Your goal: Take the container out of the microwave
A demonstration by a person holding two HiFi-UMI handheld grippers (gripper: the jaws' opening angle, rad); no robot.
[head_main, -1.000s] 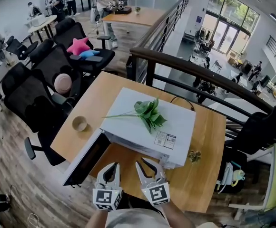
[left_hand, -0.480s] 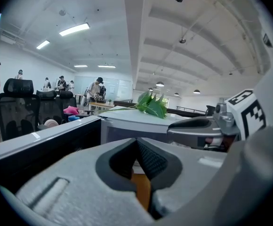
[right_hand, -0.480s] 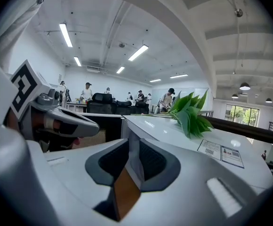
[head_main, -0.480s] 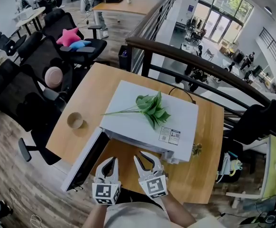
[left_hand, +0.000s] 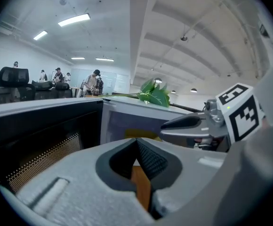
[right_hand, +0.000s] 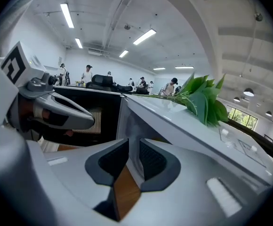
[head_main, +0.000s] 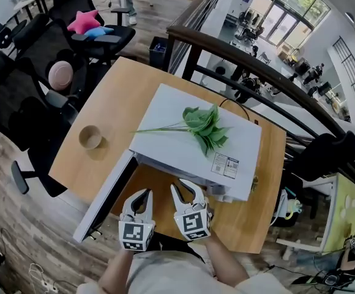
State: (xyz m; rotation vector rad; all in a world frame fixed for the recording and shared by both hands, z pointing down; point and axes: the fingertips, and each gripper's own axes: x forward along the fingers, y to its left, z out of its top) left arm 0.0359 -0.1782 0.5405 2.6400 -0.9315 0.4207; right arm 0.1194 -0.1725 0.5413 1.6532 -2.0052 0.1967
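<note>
While open, microwave (head_main: 171,152) long axis left-right.

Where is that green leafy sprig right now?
In the head view, the green leafy sprig lies on the flat top of the white microwave, leaves near the middle and thin stem stretching towards the picture's left edge of that top.

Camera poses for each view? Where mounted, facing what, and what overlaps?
Head view: on the person's head, steeply down at table, microwave, its open door; shows left gripper, right gripper, forearms.
Left gripper view: rides the left gripper, looks along its jaws at the microwave's open front; right gripper at right.
Right gripper view: rides the right gripper, same direction; left gripper at left.
Shared: all three see the plant on the microwave.
</note>
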